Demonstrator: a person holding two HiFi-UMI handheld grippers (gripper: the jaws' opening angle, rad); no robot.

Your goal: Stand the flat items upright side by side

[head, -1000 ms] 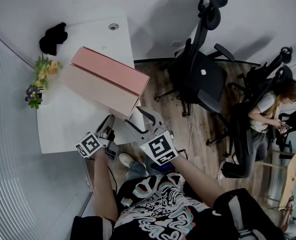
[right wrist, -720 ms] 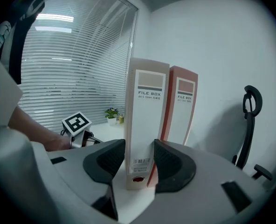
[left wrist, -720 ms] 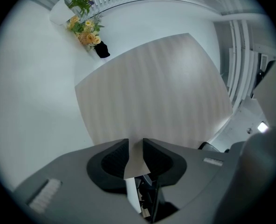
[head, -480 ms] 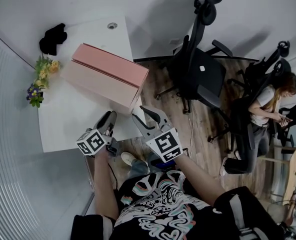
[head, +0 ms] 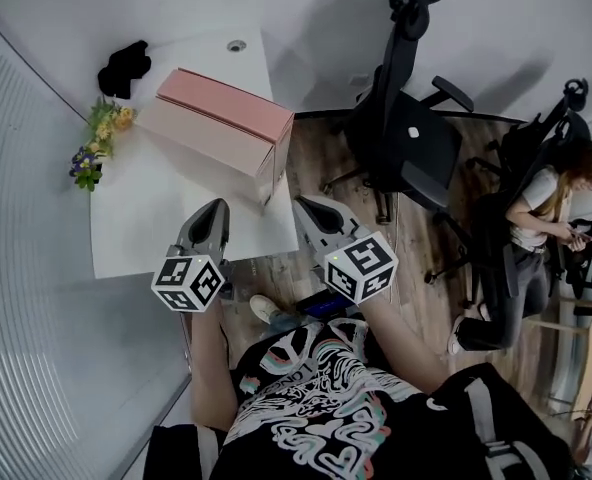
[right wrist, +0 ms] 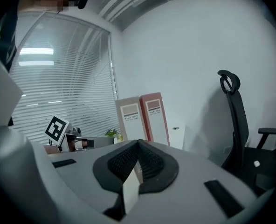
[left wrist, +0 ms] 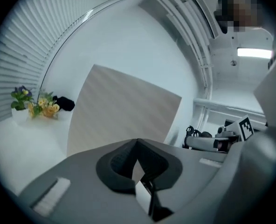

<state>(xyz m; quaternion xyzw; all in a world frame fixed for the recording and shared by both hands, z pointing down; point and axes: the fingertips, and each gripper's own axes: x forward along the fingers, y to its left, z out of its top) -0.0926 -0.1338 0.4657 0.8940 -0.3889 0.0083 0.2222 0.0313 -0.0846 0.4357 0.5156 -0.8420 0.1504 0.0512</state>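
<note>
Two file boxes stand upright side by side on the white desk point(head: 141, 228): a beige one point(right wrist: 131, 118) and a pink one point(right wrist: 155, 115). From above they read as one pink-topped block point(head: 238, 108). In the left gripper view the beige box's broad side point(left wrist: 124, 111) fills the middle. My left gripper point(head: 208, 220) hangs over the desk's near edge, short of the boxes, jaws shut with nothing between them point(left wrist: 137, 141). To the right, my right gripper point(head: 316, 213) sits off the desk's corner, also shut and empty point(right wrist: 139, 143).
A flower pot point(head: 101, 138) and a black object point(head: 124, 66) sit at the desk's left and far side. A black office chair point(head: 406, 138) stands right of the desk on the wood floor. A seated person point(head: 541, 228) is at the far right. Window blinds point(right wrist: 68, 78) line the left.
Both grippers have drawn back from the boxes toward me and their jaws have closed. The view has shifted slightly.
</note>
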